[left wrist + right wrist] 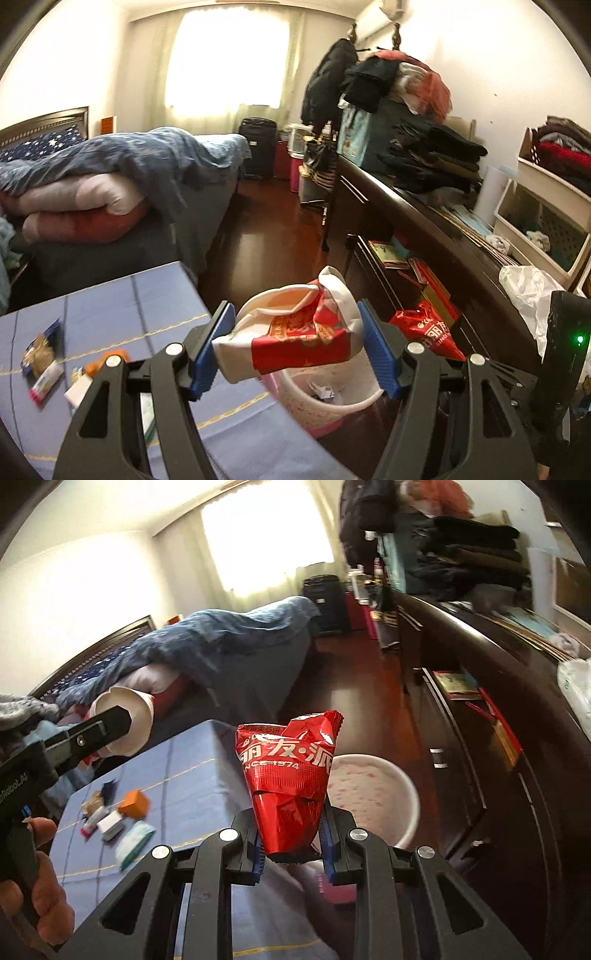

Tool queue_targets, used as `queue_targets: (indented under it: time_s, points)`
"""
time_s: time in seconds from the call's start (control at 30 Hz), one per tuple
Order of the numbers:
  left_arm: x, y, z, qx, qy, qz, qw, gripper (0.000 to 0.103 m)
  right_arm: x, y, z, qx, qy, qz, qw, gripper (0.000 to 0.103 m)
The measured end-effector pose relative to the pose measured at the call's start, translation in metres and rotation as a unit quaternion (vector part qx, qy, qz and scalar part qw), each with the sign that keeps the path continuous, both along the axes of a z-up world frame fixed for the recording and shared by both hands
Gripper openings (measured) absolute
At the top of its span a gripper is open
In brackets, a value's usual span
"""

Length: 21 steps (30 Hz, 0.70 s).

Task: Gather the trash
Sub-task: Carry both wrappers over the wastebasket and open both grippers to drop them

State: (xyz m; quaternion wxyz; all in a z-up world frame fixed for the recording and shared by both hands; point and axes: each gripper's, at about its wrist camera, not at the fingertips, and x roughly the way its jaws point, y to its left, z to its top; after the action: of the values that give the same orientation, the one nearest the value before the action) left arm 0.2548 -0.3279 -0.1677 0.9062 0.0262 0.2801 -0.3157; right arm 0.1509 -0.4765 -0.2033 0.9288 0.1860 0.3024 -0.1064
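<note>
Your left gripper (295, 347) has its jaws clamped on a crushed paper cup (291, 332), white inside with a red printed band, the blue pads (380, 350) pressing it from both sides; in the left wrist view the cup hangs above the near rim of the trash bin (332, 402), a pale bucket with pink speckles that stands on the dark wooden floor (266, 236) and already has some crumpled scraps at its bottom. Your right gripper (293, 845) has its jaws closed tight on the narrow lower end of a red snack bag (288, 771) with white lettering, which stands upright out of the jaws and fans wider at the top; in the right wrist view the bag sits in front of the bin's left edge, not over its opening. The bin stands between the desk (110, 306), covered in a blue cloth, and a long dark cabinet (424, 218) stacked with folded clothes. On the desk more litter lies in a loose cluster: an orange box (135, 803), a small white box (110, 823), a pale green packet (135, 842) and a few wrappers too blurred to tell apart. A bed (122, 173) with a blue quilt lies beyond the desk, well apart from the bin. Your left hand (40, 882) shows at the edge of the right wrist view, wrapped around its gripper's handle
</note>
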Motion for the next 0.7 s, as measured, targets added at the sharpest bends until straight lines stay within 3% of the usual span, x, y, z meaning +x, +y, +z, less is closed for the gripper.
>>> queue_targets:
  time_s: [0.43, 0.7]
  points:
    - [0.033, -0.076, -0.043, 0.039, 0.022, -0.042, 0.9981, 0.068, 0.014, -0.051, -0.041, 0.007, 0.039, -0.055, 0.998, 0.024]
    - [0.071, -0.12, -0.1, 0.069, 0.089, -0.057, 0.992, 0.068, 0.046, -0.068, -0.078, 0.006, 0.082, -0.058, 0.995, 0.024]
